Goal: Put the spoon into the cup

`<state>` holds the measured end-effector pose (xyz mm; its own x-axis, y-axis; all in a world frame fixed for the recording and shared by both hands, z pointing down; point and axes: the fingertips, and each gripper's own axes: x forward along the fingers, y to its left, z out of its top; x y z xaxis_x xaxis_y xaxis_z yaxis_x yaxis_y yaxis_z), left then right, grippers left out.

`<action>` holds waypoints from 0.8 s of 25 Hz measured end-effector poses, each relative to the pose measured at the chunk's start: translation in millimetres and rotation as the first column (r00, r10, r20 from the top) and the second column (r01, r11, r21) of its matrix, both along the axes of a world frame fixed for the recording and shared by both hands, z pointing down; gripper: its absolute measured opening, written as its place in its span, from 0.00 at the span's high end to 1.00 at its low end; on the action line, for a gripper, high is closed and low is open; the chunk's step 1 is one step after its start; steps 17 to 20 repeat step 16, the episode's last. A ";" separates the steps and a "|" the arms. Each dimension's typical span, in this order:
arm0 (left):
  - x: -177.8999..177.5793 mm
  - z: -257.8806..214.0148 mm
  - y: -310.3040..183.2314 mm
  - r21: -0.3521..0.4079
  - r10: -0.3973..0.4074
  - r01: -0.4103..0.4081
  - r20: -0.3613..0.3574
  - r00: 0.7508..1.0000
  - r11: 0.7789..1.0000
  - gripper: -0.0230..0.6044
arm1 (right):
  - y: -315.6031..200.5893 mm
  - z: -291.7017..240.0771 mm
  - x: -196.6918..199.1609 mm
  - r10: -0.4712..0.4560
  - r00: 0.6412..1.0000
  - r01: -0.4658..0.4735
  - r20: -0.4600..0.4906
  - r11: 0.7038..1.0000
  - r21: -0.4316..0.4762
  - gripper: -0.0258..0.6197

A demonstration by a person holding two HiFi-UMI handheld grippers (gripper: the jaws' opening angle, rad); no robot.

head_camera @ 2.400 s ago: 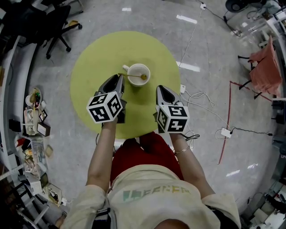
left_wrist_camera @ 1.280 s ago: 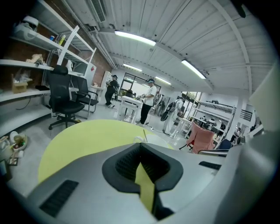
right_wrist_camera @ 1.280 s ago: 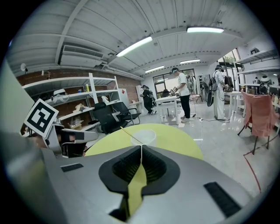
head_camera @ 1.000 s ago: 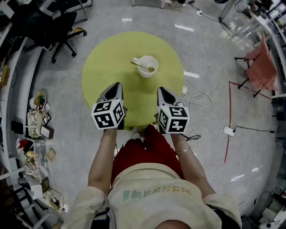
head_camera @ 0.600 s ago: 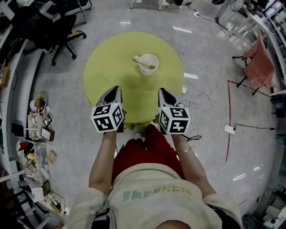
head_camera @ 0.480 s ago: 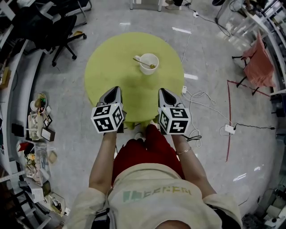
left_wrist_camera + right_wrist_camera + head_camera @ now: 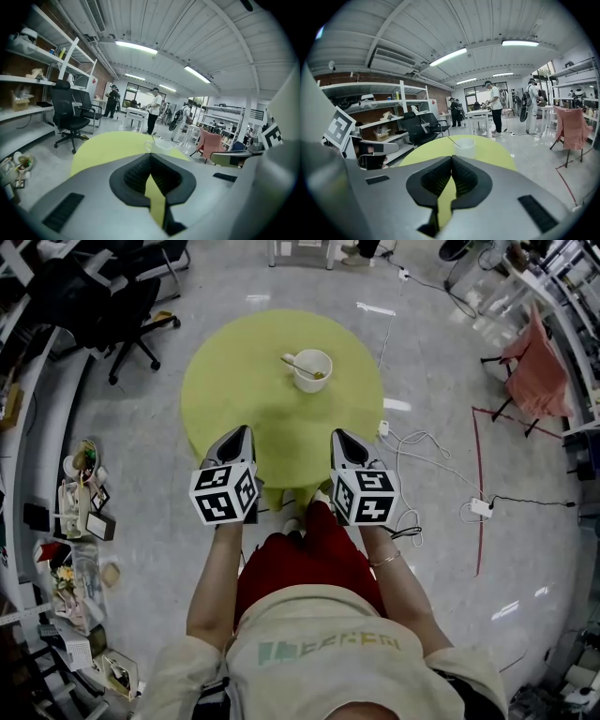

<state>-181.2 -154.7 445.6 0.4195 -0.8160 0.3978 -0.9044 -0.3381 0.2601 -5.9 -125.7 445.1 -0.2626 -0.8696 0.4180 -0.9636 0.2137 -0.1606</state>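
Both tongs have backed off since a couple of seconds ago. Back then the left gripper (image 7: 241,434) had its tip almost at the cup, and now the pair sit over the near edge of the table with the cup well ahead of them. The cup looks like it's in the same spot on the table, so it's me that backed away.

The round yellow-green table (image 7: 225,381) takes up most of what's in front of both tongs. Its far half stretches out ahead of the tips, and its near rim is right under them. A black office chair (image 7: 127,306) stands on the floor ahead and off to the left of the left gripper. White cables (image 7: 422,451) trail over the floor to the right of the right gripper (image 7: 339,437).

The two tongs are level with each other and parallel, with a strip of table between them, both pointing at the far side. In each gripper view the jaws are pressed together at the tip with nothing between them. Only a thin slit of yellow table shows lower down, behind the pads.

The white cup (image 7: 312,370) stands upright on the far part of the table, ahead of the tongs and roughly in line with the gap between them, a bit nearer the right one's line. The spoon (image 7: 296,364) is already in it, bowl down inside, with the handle leaning out over the rim toward the left gripper's side.
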 end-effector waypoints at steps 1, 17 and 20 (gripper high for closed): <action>-1.0 -1.3 2.3 0.003 0.002 -0.002 -0.002 1.000 1.000 0.93 | 2.8 -0.6 -1.1 0.003 1.000 -0.003 0.000 1.000 0.001 0.91; -6.8 -4.0 42.5 -0.002 -0.010 0.010 -0.014 1.000 1.000 0.93 | 42.5 -4.0 -4.7 -0.004 1.000 0.004 -0.004 1.000 0.009 0.91; -6.8 -4.0 42.5 -0.002 -0.010 0.010 -0.014 1.000 1.000 0.93 | 42.5 -4.0 -4.7 -0.004 1.000 0.004 -0.004 1.000 0.009 0.91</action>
